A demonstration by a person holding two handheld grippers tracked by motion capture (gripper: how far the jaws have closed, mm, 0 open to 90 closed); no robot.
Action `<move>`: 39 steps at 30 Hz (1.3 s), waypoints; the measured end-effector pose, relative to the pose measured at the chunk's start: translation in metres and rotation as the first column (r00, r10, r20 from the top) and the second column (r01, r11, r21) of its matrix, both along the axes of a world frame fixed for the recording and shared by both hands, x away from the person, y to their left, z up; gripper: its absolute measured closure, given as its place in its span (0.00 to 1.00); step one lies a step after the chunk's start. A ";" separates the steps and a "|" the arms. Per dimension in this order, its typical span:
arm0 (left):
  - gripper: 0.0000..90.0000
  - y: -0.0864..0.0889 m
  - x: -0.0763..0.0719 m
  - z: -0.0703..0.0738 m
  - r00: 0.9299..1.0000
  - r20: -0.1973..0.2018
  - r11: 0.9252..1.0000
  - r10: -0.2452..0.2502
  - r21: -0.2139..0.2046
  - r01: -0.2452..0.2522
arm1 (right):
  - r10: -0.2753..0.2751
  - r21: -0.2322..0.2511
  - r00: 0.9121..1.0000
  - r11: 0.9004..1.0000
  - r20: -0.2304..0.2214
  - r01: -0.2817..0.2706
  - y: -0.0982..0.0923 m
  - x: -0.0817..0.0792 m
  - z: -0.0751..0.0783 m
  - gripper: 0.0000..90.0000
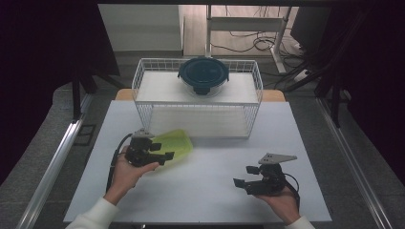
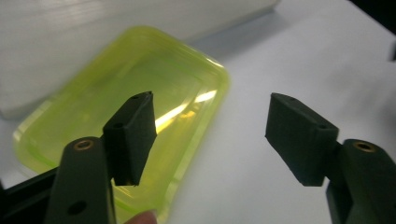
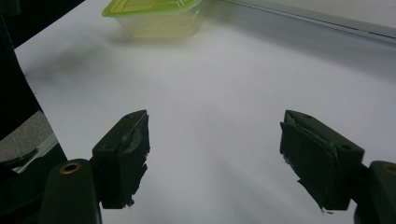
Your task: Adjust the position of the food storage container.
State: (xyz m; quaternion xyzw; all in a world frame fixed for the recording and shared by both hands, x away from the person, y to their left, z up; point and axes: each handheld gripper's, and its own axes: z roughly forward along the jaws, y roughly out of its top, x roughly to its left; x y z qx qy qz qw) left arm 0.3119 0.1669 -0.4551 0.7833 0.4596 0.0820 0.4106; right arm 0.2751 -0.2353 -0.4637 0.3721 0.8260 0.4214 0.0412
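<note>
A yellow-green translucent food container (image 1: pixel 175 142) lies on the white table (image 1: pixel 215 202), just in front of the wire basket. My left gripper (image 1: pixel 162 150) hovers at its near right side. In the left gripper view (image 2: pixel 210 135) the left jaw stands over the container (image 2: pixel 140 79) and the right jaw over bare table, with the container's rim in the gap and no pad pressing on it; the jaws are open. My right gripper (image 1: pixel 244 175) rests low at the front right, open. In its own view (image 3: pixel 215 149) nothing lies between its jaws, and the container (image 3: pixel 154 18) sits far off.
A white wire basket (image 1: pixel 138 81) stands at the back of the table. A round glass container with a dark lid (image 1: pixel 203 74) sits on top of it. Bare table surface spreads between the two grippers.
</note>
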 end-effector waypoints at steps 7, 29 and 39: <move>0.62 0.004 0.035 -0.002 0.999 0.033 0.999 0.009 0.043 -0.010 | -0.002 -0.002 1.000 1.000 -0.004 0.002 0.000 0.001 -0.002 0.27; 1.00 -0.005 0.096 -0.026 0.997 0.074 0.943 0.036 0.327 -0.058 | 0.006 0.008 0.999 1.000 0.047 -0.006 -0.001 0.000 -0.001 0.27; 1.00 -0.005 0.102 -0.033 0.998 0.053 0.938 0.029 0.344 -0.046 | 0.004 0.001 0.999 1.000 0.044 -0.004 -0.001 0.000 -0.002 0.27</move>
